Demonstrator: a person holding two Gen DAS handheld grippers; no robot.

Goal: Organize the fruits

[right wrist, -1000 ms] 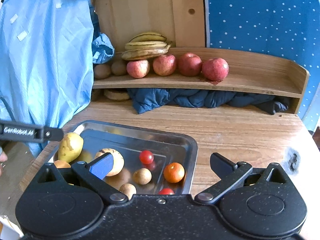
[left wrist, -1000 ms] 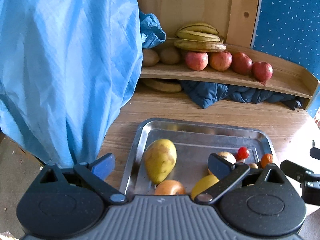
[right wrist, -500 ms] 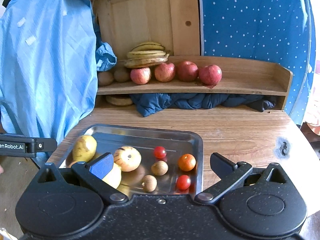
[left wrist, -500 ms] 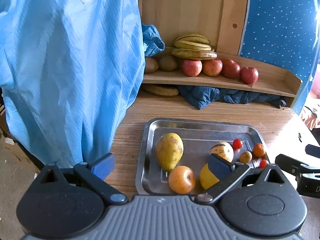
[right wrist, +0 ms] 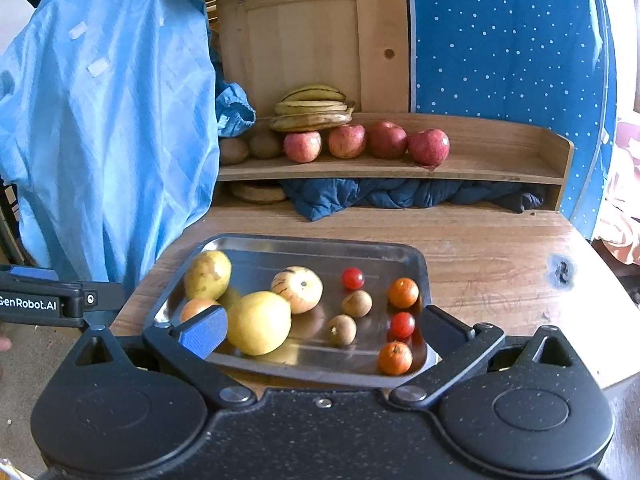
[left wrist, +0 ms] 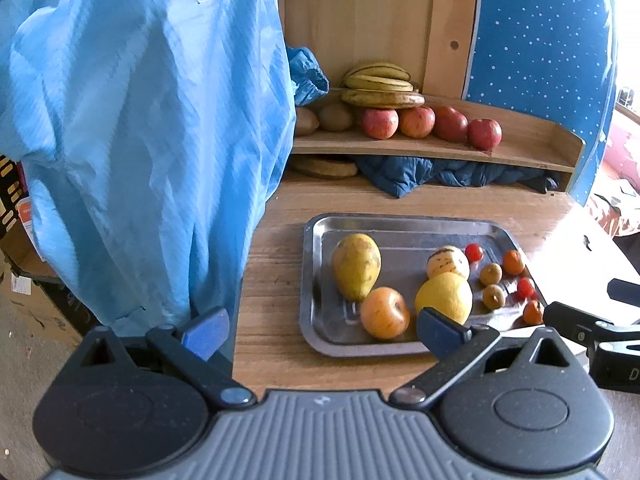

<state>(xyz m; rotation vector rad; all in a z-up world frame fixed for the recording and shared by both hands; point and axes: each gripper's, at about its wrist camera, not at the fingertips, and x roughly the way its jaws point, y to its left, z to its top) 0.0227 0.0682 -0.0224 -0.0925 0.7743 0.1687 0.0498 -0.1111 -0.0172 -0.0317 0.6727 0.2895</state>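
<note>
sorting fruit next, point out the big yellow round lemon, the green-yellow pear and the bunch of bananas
big yellow round lemon (right wrist: pixel 259 328), right wrist view, middle of its skin
green-yellow pear (left wrist: pixel 356 266), left wrist view, its wide body
bunch of bananas (right wrist: pixel 314 110), right wrist view, middle of the stack

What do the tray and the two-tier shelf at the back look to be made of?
The tray looks like metal, probably stainless steel, with a brushed, shiny finish: its floor mirrors the fruit and its rolled rim glints. The shelf looks like light, unpainted wood, perhaps pine: visible grain, matte surface. Whether it is solid or veneered cannot be told.
</note>
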